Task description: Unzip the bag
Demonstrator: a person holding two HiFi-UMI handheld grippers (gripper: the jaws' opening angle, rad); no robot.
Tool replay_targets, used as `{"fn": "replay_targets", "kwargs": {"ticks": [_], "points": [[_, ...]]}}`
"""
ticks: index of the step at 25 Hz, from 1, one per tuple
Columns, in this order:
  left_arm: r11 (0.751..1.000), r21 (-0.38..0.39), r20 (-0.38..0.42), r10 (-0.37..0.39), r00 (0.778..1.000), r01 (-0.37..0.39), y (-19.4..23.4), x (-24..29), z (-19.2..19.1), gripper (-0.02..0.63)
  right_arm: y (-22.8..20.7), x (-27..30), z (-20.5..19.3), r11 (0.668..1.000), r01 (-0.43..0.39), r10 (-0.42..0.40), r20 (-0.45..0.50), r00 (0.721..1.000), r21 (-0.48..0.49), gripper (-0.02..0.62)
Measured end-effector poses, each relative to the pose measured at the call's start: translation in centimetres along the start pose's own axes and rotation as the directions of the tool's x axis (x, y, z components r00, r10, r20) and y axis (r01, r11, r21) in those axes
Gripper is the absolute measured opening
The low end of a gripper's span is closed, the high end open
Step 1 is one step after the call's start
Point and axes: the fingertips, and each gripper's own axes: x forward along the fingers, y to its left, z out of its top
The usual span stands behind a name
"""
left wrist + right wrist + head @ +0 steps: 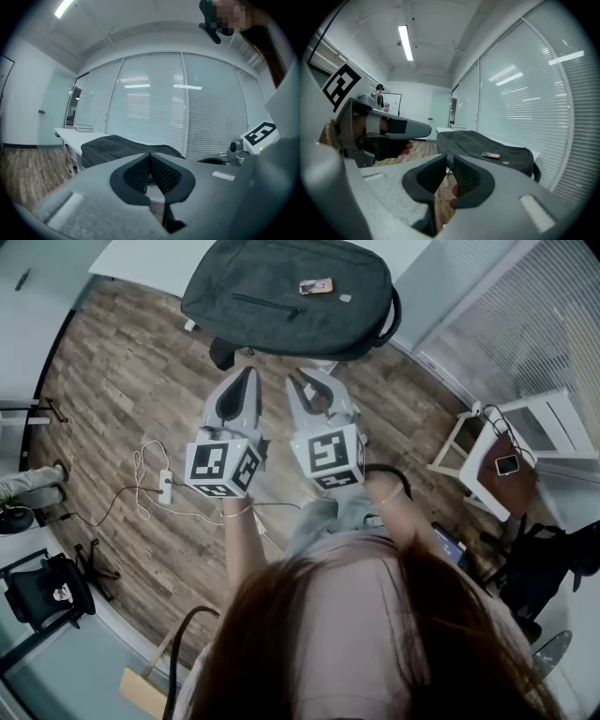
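The left gripper (247,373) and right gripper (307,378) are held side by side just short of the bag (281,296). The left jaws are pressed together on nothing. The right jaws are parted by a narrow slit, and nothing is held between them. A wood floor (122,399) is seen below the grippers, on the near side of the bag, and a power strip (166,486) with its cable is laid there, well left of the bag. The dark bag is laid flat on a white table (141,259), with a small tag (316,286) on its top. Beyond and to the right of the bag, the room is closed by blinds (525,324). A strip light (406,42) is seen on the ceiling above.
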Motion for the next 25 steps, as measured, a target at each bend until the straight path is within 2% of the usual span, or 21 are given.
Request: {"fn": "replay_targets", "kwargs": {"ticks": [16, 22, 25], "points": [[1.0, -0.018, -0.079, -0.015, 0.997, 0.014, 2.9, 5.1, -3.9, 0.009, 0.6, 5.8, -5.2, 0.997, -0.025, 0.03, -0.067, 0.997, 0.068, 0.054], [1.0, 0.023, -0.107, -0.01, 0.994, 0.013, 3.8, 6.3, -4.7, 0.009, 0.5, 7.3, -6.2, 0.995, -0.023, 0.031, -0.087, 0.996, 0.101, 0.057], [1.0, 0.003, -0.105, -0.018, 0.994, 0.019, 4.1, 7.1, -4.8, 0.011, 0.3, 7.8, -6.5, 0.993, -0.013, 0.024, -0.095, 0.995, 0.118, 0.057]]}}
